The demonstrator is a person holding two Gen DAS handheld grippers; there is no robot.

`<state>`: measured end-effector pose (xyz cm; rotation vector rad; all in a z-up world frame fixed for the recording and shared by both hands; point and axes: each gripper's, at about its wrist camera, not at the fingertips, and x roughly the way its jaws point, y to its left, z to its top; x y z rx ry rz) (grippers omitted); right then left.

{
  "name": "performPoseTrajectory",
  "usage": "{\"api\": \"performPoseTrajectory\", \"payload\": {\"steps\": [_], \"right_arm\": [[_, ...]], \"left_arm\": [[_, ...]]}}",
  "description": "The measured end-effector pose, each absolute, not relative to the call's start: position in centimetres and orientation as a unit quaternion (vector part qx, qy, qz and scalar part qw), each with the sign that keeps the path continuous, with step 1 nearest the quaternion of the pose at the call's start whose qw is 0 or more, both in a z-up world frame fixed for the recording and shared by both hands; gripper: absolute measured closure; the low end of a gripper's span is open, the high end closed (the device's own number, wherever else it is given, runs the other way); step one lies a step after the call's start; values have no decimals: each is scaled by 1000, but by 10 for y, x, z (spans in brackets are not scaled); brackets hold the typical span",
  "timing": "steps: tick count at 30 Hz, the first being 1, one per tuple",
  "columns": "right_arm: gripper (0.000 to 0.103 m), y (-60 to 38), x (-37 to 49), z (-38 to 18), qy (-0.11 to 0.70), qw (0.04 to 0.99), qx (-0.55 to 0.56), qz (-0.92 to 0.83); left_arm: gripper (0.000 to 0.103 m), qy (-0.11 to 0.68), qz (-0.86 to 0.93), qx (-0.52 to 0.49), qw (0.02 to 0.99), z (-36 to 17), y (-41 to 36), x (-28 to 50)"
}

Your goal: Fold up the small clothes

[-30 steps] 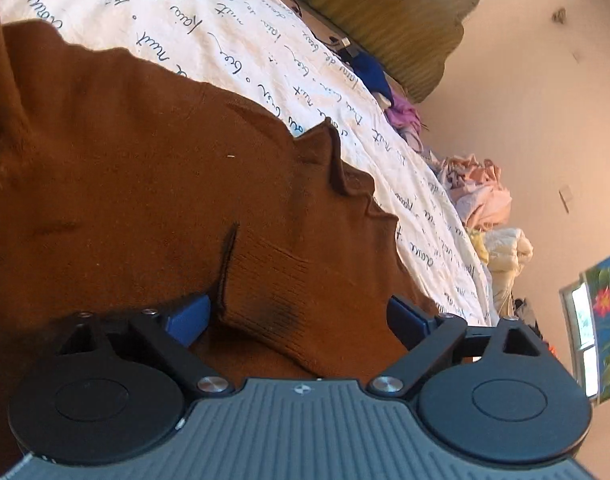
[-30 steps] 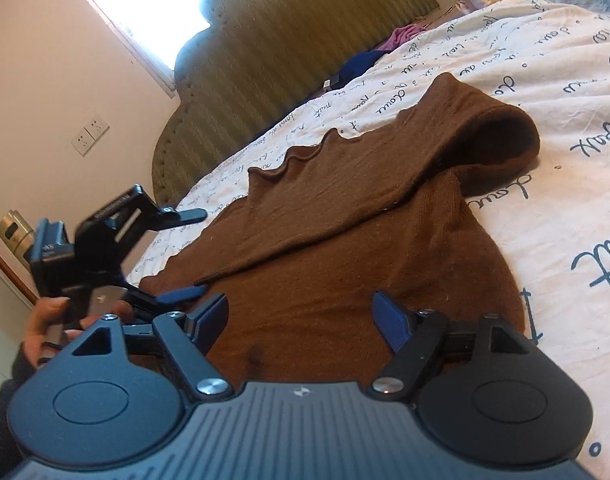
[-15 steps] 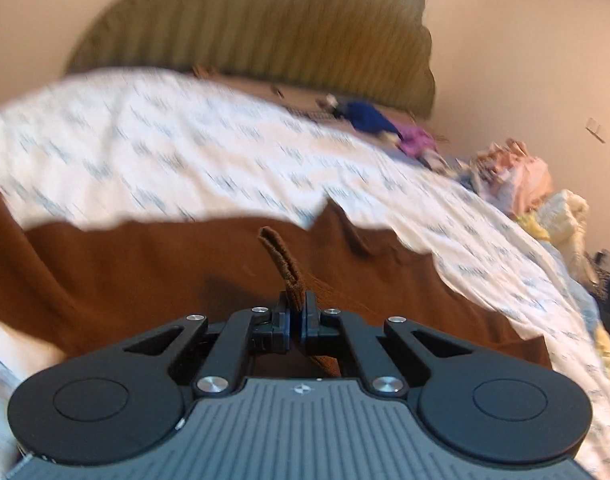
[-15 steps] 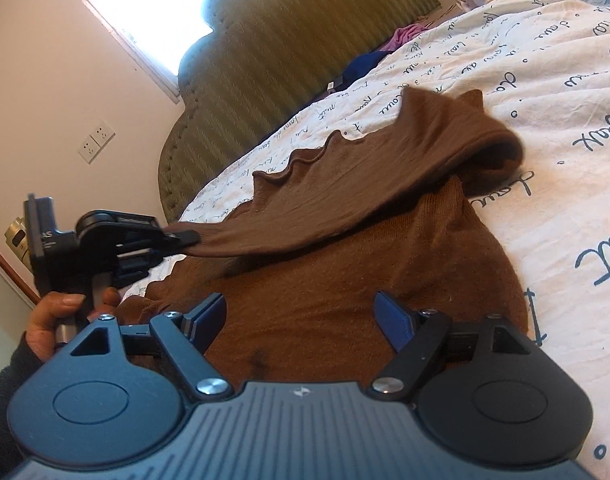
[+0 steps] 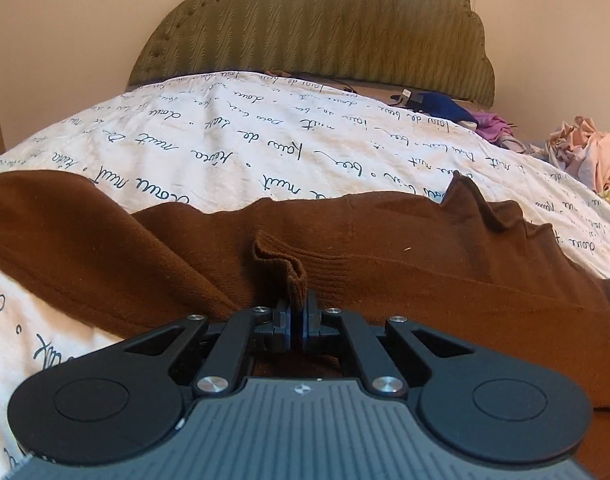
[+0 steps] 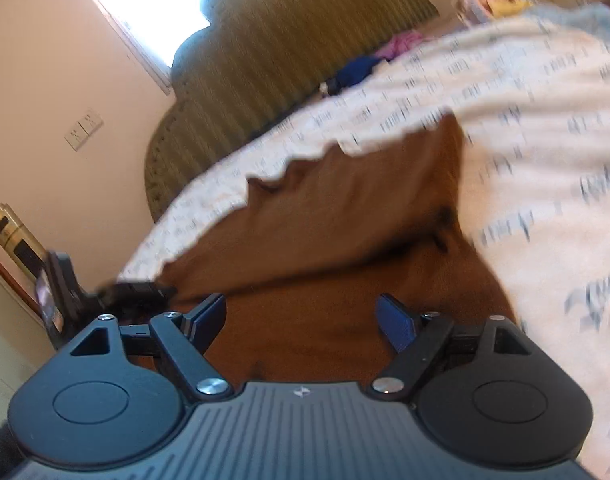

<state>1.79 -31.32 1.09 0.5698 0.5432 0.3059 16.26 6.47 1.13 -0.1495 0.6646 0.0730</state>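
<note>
Left tool [image 5: 296,322] pinched tight on the ribbed cuff [image 5: 283,268] of a brown sweater [image 5: 425,280]; right tool [image 6: 303,316] spread wide and empty, low over the same sweater [image 6: 345,216]. Spread mostly flat on the script-printed bed sheet [image 5: 265,148], one sleeve drawn across the body. Judged barely begun: further folds left.

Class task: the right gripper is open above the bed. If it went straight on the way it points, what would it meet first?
Probably the brown sweater: the right gripper points across it, fingers apart, nothing between. The view is blurred, so depth is uncertain; the printed bedsheet lies beyond.
</note>
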Motion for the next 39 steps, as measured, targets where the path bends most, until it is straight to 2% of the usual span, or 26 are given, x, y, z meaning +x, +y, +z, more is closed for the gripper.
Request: {"api": "performPoseTrajectory", "payload": {"steps": [3, 4, 7, 11, 13, 18, 19, 20, 21, 22, 23, 27, 32, 33, 35, 39], "right_arm": [[6, -316, 46, 45, 236, 927, 256, 143], [5, -317, 61, 49, 234, 929, 252, 139], [5, -315, 113, 37, 254, 936, 223, 99], [5, -312, 158, -4, 326, 932, 159, 19], [5, -308, 154, -19, 302, 946, 118, 25], [3, -297, 157, -20, 314, 946, 84, 17], [3, -297, 157, -20, 313, 946, 82, 17], [3, -297, 155, -20, 313, 946, 80, 17], [3, -297, 155, -20, 312, 947, 79, 18], [3, -297, 153, -18, 311, 947, 79, 18], [3, -296, 153, -19, 311, 947, 77, 18], [3, -294, 153, -18, 311, 947, 74, 17], [3, -295, 153, -18, 308, 948, 79, 19], [3, -295, 152, -18, 307, 948, 81, 19], [3, -296, 152, -18, 306, 948, 83, 20], [3, -295, 152, -18, 307, 948, 81, 19]], "left_arm": [[98, 323, 30, -94, 941, 9, 71, 163], [98, 323, 30, -97, 941, 8, 72, 164], [94, 324, 30, -110, 939, 9, 76, 164], [89, 326, 23, -137, 935, 7, 88, 164], [89, 326, 23, -151, 933, 5, 92, 166], [88, 321, -3, -182, 929, 10, 102, 163], [82, 312, -16, -200, 929, 15, 111, 156], [62, 295, -20, -216, 931, 22, 121, 146], [46, 273, -18, -231, 934, 29, 133, 135], [17, 245, -6, -245, 938, 36, 148, 122], [3, 220, 23, -254, 941, 43, 163, 110], [6, 181, 104, -307, 929, 54, 243, 86], [9, 166, 216, -410, 870, 33, 339, 70], [11, 161, 222, -437, 857, 26, 354, 67], [26, 144, 226, -482, 834, 15, 379, 63], [27, 124, 226, -512, 819, 10, 401, 70]]}}
